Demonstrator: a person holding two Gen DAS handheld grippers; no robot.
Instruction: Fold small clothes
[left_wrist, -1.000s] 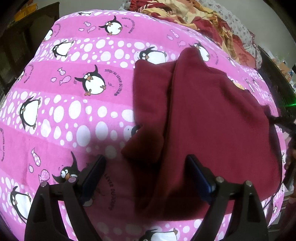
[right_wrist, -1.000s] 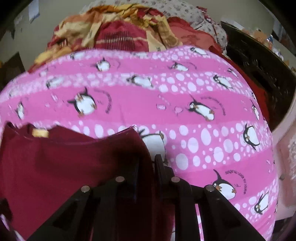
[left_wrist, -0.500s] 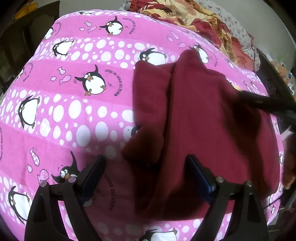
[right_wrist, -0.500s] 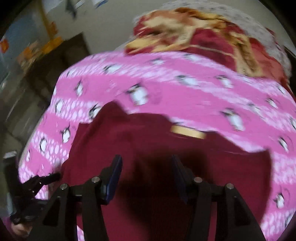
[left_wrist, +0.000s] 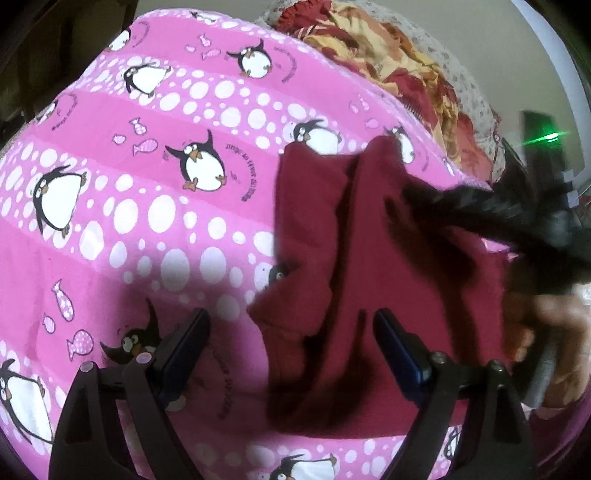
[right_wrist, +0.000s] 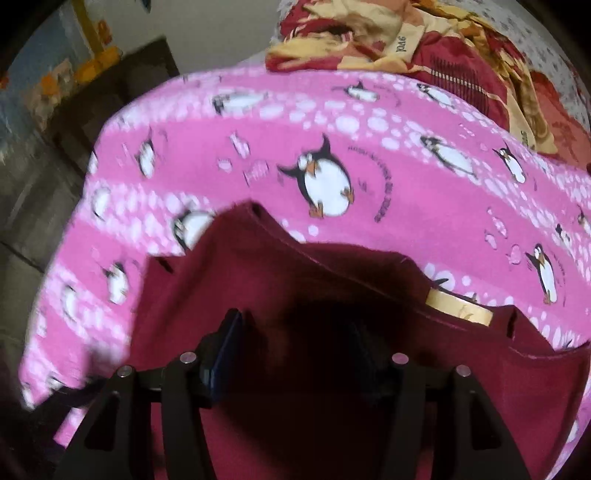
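A dark red small garment (left_wrist: 373, 266) lies partly folded on the pink penguin blanket (left_wrist: 147, 206), with a sleeve flap folded over at its left. My left gripper (left_wrist: 291, 339) is open, low over the garment's near left edge, holding nothing. The right gripper's black fingers (left_wrist: 461, 206) reach across the garment's far right side in the left wrist view. In the right wrist view my right gripper (right_wrist: 295, 343) is open just above the garment (right_wrist: 332, 369), close to its neck label (right_wrist: 458, 310).
A pile of red, yellow and patterned clothes (right_wrist: 443, 44) lies at the far end of the blanket (right_wrist: 406, 206). Dark furniture (right_wrist: 92, 96) stands beyond the blanket's left edge. A person's hand (left_wrist: 554, 343) holds the right gripper's handle.
My right gripper let go of the garment's edge, opened, and swung over the garment to its neck side. My left gripper stayed open and moved slightly closer.
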